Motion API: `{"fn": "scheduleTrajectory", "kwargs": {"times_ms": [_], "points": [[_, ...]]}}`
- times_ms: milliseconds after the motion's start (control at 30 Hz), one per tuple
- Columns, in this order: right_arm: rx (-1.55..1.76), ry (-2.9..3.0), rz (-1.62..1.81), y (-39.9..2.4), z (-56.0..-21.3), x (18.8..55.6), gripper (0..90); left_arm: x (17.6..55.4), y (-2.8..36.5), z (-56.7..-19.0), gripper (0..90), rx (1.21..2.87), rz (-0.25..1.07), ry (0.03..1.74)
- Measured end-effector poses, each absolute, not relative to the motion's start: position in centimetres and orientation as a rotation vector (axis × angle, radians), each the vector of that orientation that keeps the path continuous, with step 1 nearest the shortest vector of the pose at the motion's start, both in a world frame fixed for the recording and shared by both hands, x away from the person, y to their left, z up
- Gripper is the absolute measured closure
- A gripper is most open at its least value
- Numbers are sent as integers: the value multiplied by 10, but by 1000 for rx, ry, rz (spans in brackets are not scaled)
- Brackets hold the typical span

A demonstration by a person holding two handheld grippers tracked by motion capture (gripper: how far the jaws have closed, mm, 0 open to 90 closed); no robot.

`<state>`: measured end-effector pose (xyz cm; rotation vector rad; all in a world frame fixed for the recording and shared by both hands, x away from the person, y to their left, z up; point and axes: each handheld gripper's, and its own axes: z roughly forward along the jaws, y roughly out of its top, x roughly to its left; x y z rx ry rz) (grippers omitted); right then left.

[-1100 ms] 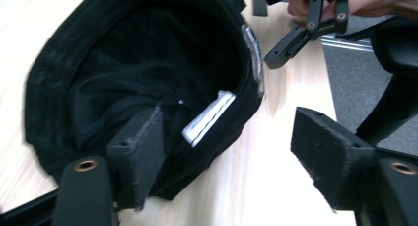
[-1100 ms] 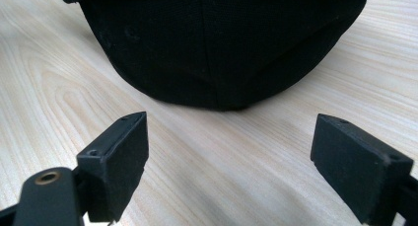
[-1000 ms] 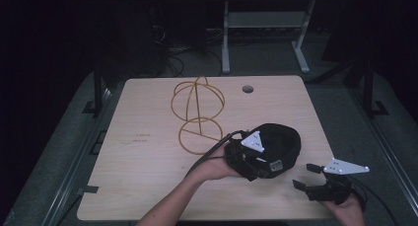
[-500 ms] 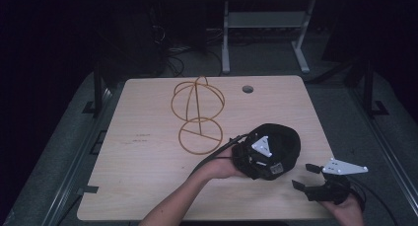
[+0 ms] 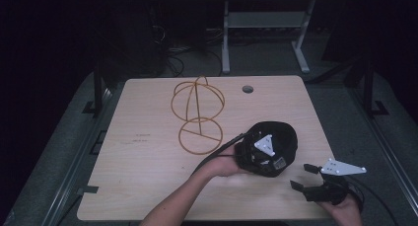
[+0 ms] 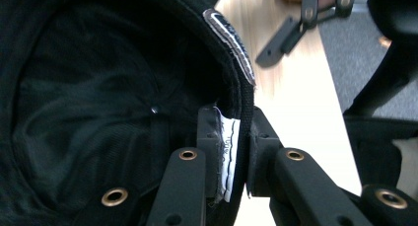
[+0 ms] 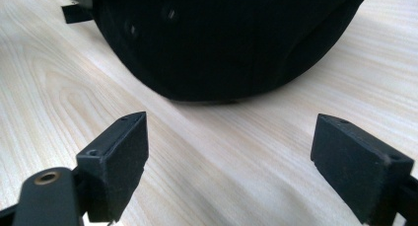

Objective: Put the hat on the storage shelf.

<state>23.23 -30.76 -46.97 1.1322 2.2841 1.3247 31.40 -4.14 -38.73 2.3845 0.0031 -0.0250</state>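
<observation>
Waiting at the near right corner of the desk (image 5: 148, 186), the right gripper (image 5: 308, 179) has its jaws spread wide with nothing between them; in its own view they stand apart over bare wood, pointing at the dark dome of the cap (image 7: 222, 38), which lies close ahead but is not touched.

Left of it and a little farther in, the left gripper (image 5: 261, 154) is pinched on the cap (image 5: 276, 142). In the left gripper view the jaws sit nearly together with the cap's brow band and a white sewn-in label (image 6: 227, 157) squeezed between them, one jaw inside the crown and one outside. The cap sits on the right half of the desk, near the front, with its hollow turned toward the left gripper.

As a judgement, the cap should be light and soft: the cloth crown will fold or sag if taken in the middle, and thin fabric could slip out of a loose pinch. The stitched band at the rim looks the firmest part, so the present hold seems sound; a second hold would likely go best on the rim opposite, or on the brim if it can be reached.

Farther back, left of centre, stands a wire frame (image 5: 197, 115) of yellow hoops, well apart from the cap. Beyond it, a round hole (image 5: 247, 89) near the far edge.
</observation>
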Motion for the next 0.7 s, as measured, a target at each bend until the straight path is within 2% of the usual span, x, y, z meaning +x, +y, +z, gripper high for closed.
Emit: {"fn": "scheduleTrajectory", "kwargs": {"times_ms": [367,700], "points": [[1100,2212,1452,-302,-458,229,141,326,-31,-352,806,2227,-49,100],[1036,2145,1549,-289,-437,236,146,335,-27,-329,808,2167,-78,140]]}}
